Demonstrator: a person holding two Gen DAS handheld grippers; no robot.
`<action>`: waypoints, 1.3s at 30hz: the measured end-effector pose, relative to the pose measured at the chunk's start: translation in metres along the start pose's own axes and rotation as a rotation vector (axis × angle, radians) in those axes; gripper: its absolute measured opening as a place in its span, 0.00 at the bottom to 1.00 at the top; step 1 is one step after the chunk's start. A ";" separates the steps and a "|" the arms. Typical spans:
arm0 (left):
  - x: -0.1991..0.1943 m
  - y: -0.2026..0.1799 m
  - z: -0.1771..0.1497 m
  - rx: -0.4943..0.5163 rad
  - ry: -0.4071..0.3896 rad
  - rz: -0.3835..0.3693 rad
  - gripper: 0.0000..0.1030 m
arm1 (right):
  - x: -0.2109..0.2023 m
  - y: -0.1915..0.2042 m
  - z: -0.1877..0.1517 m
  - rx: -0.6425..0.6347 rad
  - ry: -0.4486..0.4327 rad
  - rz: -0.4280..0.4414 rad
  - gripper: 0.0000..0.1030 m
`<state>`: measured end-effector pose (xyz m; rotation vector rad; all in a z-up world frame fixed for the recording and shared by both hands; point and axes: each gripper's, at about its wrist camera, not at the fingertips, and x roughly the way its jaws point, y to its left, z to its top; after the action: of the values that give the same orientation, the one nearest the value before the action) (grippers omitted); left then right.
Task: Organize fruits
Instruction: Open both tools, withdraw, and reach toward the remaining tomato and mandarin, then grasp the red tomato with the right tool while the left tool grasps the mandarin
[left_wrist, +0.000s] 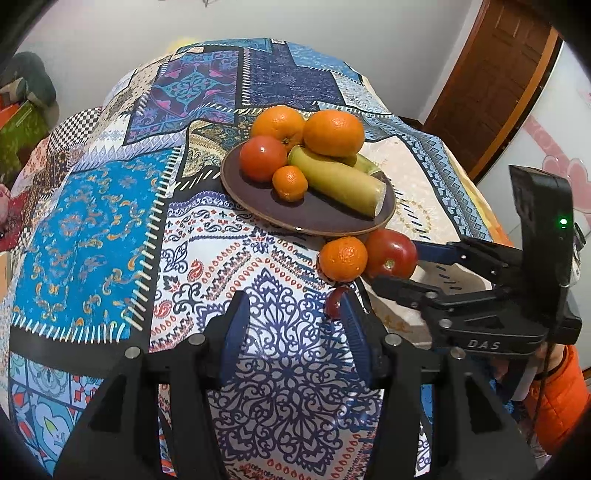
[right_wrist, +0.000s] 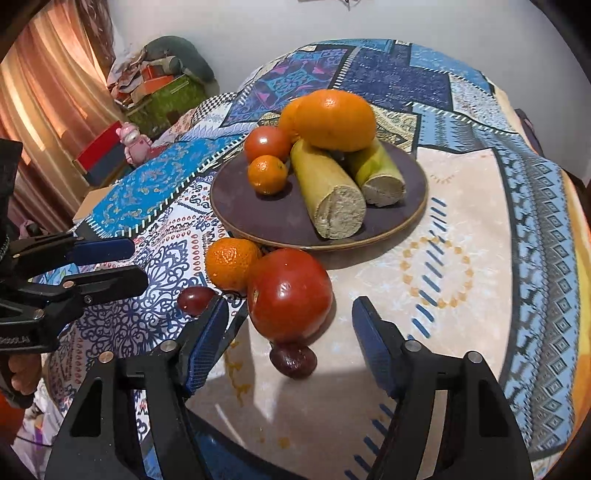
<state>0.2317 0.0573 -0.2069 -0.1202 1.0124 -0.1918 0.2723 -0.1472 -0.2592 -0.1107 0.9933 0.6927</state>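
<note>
A dark round plate (left_wrist: 325, 218) (right_wrist: 273, 218) holds two oranges (left_wrist: 332, 133), a tomato (left_wrist: 263, 158), a mandarin (left_wrist: 290, 183) and two cut green stalks (left_wrist: 343, 182) (right_wrist: 328, 192). Loose on the cloth in front of it lie a mandarin (left_wrist: 343, 258) (right_wrist: 231, 263), a big tomato (left_wrist: 391, 254) (right_wrist: 290, 293) and two dark red grapes (right_wrist: 195, 299) (right_wrist: 293, 360). My left gripper (left_wrist: 291, 317) (right_wrist: 122, 262) is open and empty, left of the loose fruit. My right gripper (right_wrist: 290, 325) (left_wrist: 395, 264) is open, its fingers on either side of the big tomato.
The round table carries a patchwork cloth (left_wrist: 110, 221) that drops away at its edges. A wooden door (left_wrist: 491, 85) stands at the right. Boxes and a pink toy (right_wrist: 131, 142) lie beyond the table's left side.
</note>
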 end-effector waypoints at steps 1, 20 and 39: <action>0.001 -0.001 0.001 0.004 -0.001 -0.003 0.49 | 0.001 0.000 0.000 -0.002 0.003 0.005 0.57; 0.023 -0.020 0.021 0.014 0.028 -0.059 0.49 | -0.022 -0.012 -0.003 0.034 -0.056 0.014 0.43; 0.066 -0.035 0.030 0.029 0.093 -0.050 0.49 | -0.064 -0.046 -0.003 0.102 -0.150 -0.049 0.43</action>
<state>0.2879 0.0087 -0.2395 -0.1112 1.0998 -0.2600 0.2743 -0.2159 -0.2195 0.0065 0.8769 0.5950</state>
